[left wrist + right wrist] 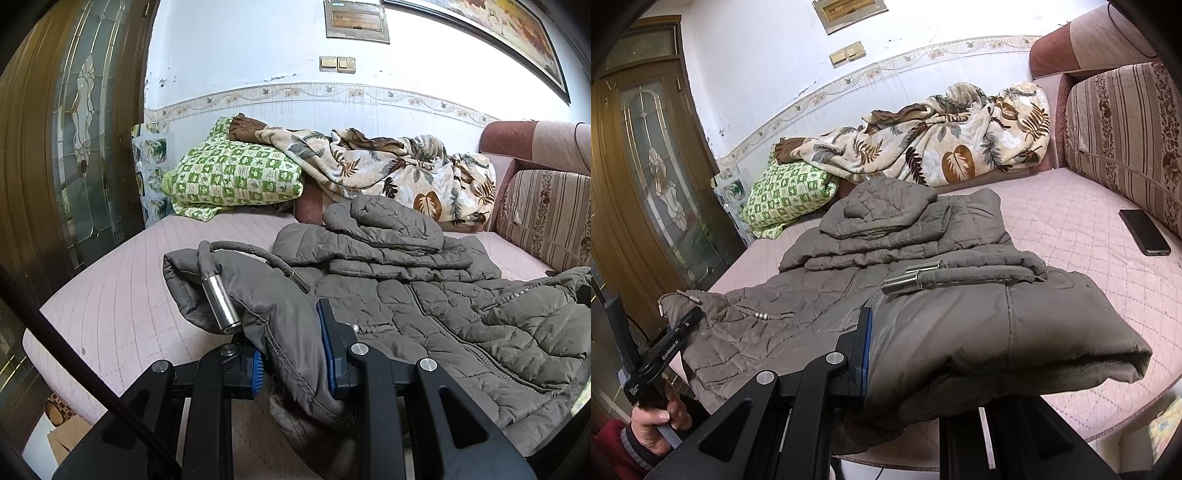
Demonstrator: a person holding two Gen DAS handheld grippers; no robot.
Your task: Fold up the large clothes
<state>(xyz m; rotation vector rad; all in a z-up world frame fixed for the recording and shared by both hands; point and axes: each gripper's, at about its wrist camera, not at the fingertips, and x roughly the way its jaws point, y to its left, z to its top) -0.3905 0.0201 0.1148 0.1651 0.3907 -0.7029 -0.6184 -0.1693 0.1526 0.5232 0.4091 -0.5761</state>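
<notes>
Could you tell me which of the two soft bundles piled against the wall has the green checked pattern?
The green checked bundle by the glass door; the leaf-print blanket beside it is cream and brown.

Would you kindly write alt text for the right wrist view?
The right gripper clamps a folded edge of a grey-brown quilted jacket spread over a pink quilted sofa seat. A black phone lies beside a striped cushion.
</notes>
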